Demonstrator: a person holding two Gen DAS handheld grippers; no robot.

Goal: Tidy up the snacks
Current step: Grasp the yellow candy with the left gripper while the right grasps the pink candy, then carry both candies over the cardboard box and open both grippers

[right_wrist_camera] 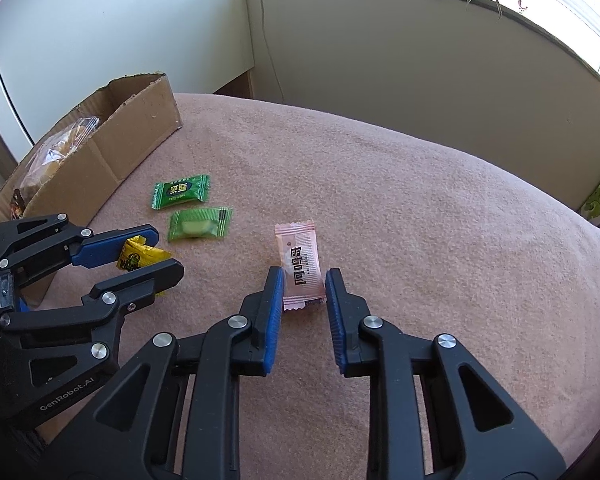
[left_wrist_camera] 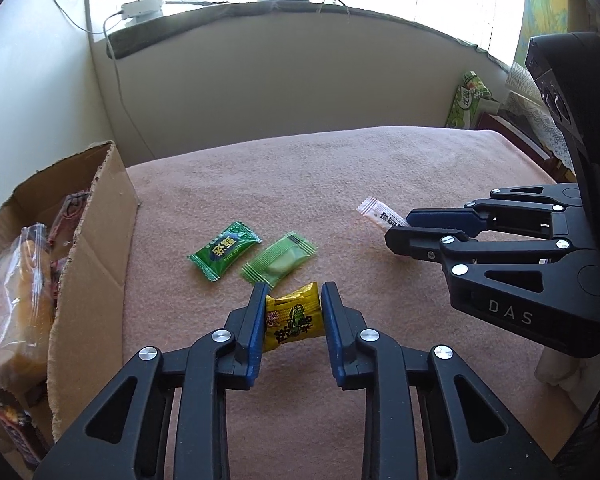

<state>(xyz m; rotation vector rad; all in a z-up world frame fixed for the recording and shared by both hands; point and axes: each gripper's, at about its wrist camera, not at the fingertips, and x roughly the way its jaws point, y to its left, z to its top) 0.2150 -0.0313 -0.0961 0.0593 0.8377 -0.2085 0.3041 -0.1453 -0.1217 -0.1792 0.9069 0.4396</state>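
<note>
Left claw (left_wrist_camera: 293,304) pinches the yellow candy (left_wrist_camera: 294,320); right claw (right_wrist_camera: 304,280) pinches the pink sachet (right_wrist_camera: 300,266).

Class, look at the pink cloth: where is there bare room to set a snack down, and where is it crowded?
Free: the wide cloth beyond and right of the pink packet. Crowded: near the cardboard box, where two green candies and the yellow candy cluster.

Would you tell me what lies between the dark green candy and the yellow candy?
The pale green candy lies between dark green candy and yellow candy, clearest in the left wrist view.
</note>
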